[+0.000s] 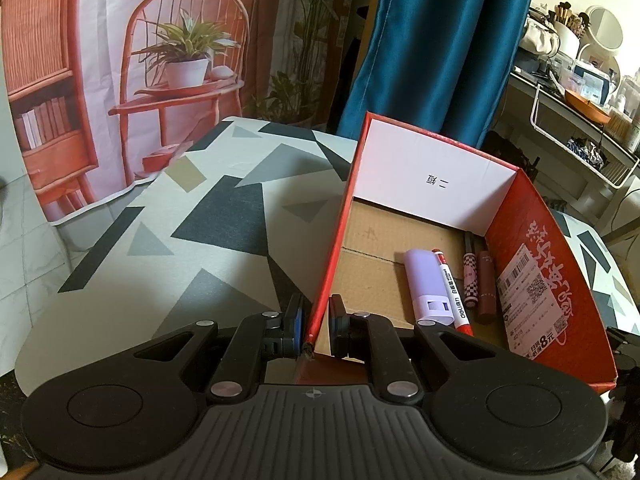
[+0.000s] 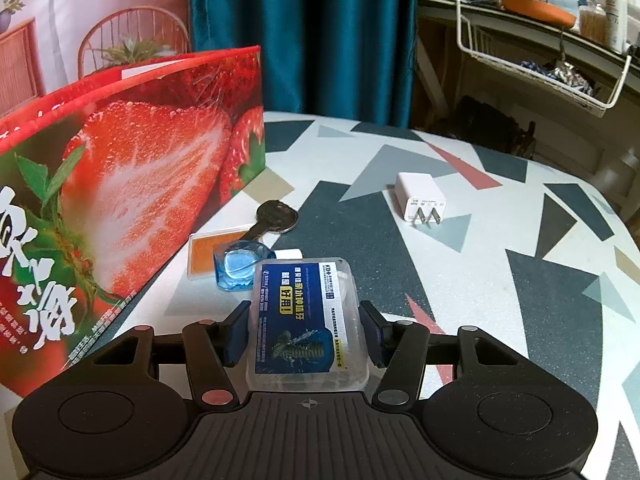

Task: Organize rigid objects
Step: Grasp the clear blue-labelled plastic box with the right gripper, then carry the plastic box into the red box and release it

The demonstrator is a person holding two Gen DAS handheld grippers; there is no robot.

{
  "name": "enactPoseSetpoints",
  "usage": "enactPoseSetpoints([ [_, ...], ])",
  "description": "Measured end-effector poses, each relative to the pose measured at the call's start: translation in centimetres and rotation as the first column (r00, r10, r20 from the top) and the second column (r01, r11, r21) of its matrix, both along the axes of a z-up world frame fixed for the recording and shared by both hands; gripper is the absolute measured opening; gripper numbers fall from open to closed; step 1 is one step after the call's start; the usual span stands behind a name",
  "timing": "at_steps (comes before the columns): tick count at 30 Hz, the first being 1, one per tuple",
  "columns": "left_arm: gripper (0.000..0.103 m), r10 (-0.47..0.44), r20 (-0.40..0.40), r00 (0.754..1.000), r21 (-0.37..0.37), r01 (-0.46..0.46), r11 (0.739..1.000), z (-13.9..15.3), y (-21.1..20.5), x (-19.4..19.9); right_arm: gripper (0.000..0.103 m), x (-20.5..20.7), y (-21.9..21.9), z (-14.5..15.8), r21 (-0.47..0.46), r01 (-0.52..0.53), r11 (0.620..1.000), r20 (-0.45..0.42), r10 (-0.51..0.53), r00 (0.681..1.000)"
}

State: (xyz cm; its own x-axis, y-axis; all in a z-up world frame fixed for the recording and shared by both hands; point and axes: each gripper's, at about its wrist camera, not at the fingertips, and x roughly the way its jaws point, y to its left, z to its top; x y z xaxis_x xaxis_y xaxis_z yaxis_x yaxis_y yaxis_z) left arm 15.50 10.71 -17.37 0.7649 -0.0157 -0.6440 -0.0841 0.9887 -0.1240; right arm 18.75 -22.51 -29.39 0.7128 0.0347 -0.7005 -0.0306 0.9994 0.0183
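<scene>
Where pads flank it: screw case inside hand-held gripper

My left gripper reaches forward and level, its jaws drawn close with only a thin gap between the pads. My right gripper is also level, jaws set wider, both pads pressing inward on something.
</scene>
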Motion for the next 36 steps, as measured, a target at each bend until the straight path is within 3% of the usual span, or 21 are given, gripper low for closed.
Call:
enactPoseSetpoints([
  [5, 0.013, 0.000, 0.007, 1.000, -0.011, 0.000, 1.000, -0.1, 0.1, 0.0, 0.052, 0.4, -0.5, 2.2, 0.017, -0.026, 1.000, 0.001, 0.026, 1.000],
  [10, 0.013, 0.000, 0.009, 1.000, -0.022, 0.000, 1.000, -0.2, 0.3, 0.0, 0.052, 2.1, -1.1, 7.3, 0.046, -0.035, 0.998, 0.115, 0.029, 0.993],
  [17, 0.013, 0.003, 0.007, 1.000, -0.017, -0.002, 1.000, -0.1, 0.1, 0.1, 0.052, 5.8, 3.1, 12.9, -0.022, -0.209, 0.978, 0.226, 0.209, 0.952],
  [25, 0.013, 0.002, 0.005, 1.000, -0.014, -0.002, 1.000, 0.0, 0.1, 0.1, 0.052, 8.1, 9.9, 12.0, -0.079, -0.401, 0.913, 0.147, 0.408, 0.901],
  [36, 0.013, 0.001, 0.006, 1.000, -0.022, 0.000, 1.000, 0.0, 0.3, 0.0, 0.051, 7.1, 12.3, 11.0, -0.095, -0.458, 0.884, 0.079, 0.465, 0.882],
])
